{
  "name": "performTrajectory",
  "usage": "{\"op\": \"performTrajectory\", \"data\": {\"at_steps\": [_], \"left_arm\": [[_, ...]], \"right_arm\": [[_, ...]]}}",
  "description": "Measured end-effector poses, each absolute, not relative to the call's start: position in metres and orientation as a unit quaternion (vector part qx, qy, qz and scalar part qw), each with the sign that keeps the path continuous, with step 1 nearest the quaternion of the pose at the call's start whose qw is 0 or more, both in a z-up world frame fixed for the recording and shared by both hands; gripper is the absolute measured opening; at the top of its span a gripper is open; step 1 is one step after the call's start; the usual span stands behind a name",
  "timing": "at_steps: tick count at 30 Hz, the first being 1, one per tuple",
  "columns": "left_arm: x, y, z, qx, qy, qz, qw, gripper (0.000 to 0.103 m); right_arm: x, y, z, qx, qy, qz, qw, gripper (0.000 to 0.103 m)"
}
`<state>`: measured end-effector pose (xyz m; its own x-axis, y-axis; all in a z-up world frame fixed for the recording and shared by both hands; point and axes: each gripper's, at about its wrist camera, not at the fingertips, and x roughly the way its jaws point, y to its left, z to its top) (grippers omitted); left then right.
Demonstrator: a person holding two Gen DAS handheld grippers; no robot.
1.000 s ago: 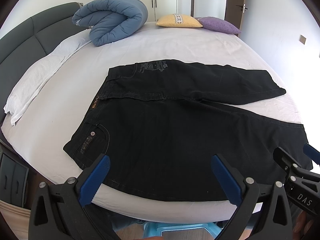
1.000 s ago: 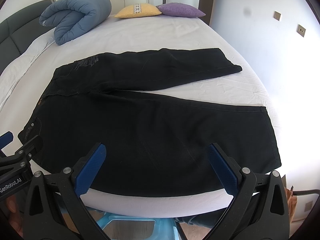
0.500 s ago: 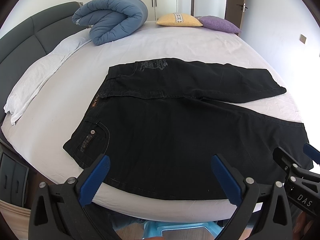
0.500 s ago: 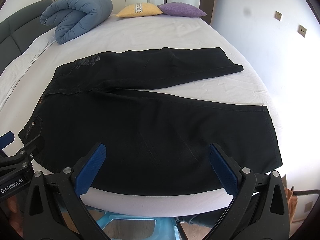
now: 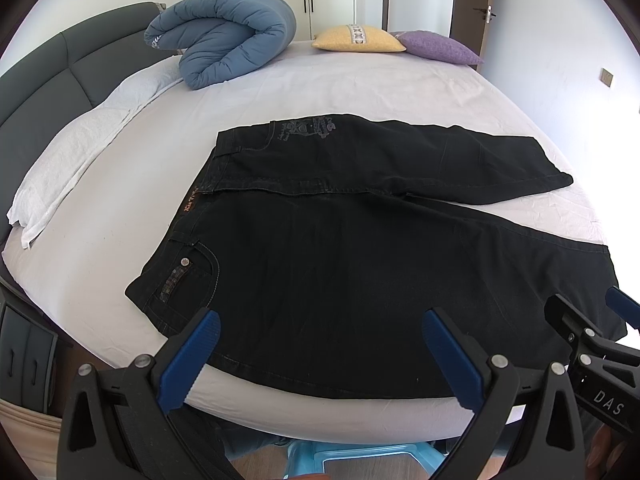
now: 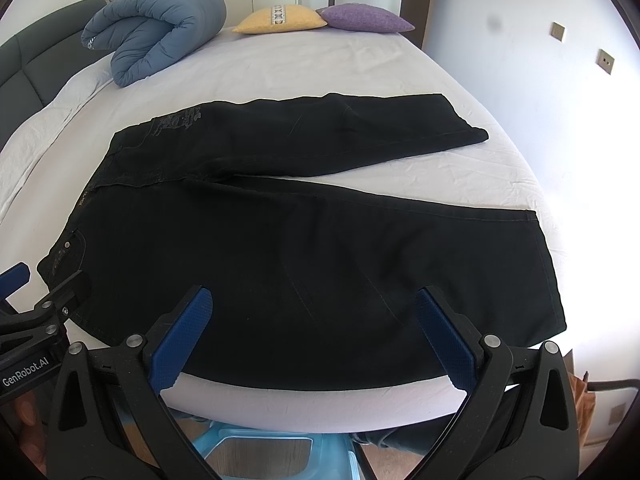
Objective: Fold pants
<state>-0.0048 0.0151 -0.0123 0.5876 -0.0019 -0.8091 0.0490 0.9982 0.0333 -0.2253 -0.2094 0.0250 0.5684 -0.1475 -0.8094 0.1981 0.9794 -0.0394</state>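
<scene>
Little has moved since a second ago: both views sit a touch higher over the pants (image 5: 360, 280). The left gripper (image 5: 320, 354) and right gripper (image 6: 316, 332) hover at the near bed (image 5: 160, 160) edge, fingers spread wide, holding nothing. The pants look like heavy, limp denim (unlikely to slip), best pinched at the near waistband corner and near hem. They lie flat, black, legs splayed rightward, a grey print on the far hip.

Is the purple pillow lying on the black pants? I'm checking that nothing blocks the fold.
No, the purple pillow sits at the far end of the bed, apart from the black pants.
</scene>
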Motion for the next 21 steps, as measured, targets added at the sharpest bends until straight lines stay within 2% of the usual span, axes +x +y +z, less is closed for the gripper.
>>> {"op": "performTrajectory", "data": {"at_steps": [21], "left_arm": [[-0.0065, 0.0151, -0.0163, 0.025, 0.456, -0.014, 0.889, 0.103]], "right_arm": [[-0.2259, -0.2082, 0.0223, 0.029, 0.455, -0.095, 0.885, 0.103]]}}
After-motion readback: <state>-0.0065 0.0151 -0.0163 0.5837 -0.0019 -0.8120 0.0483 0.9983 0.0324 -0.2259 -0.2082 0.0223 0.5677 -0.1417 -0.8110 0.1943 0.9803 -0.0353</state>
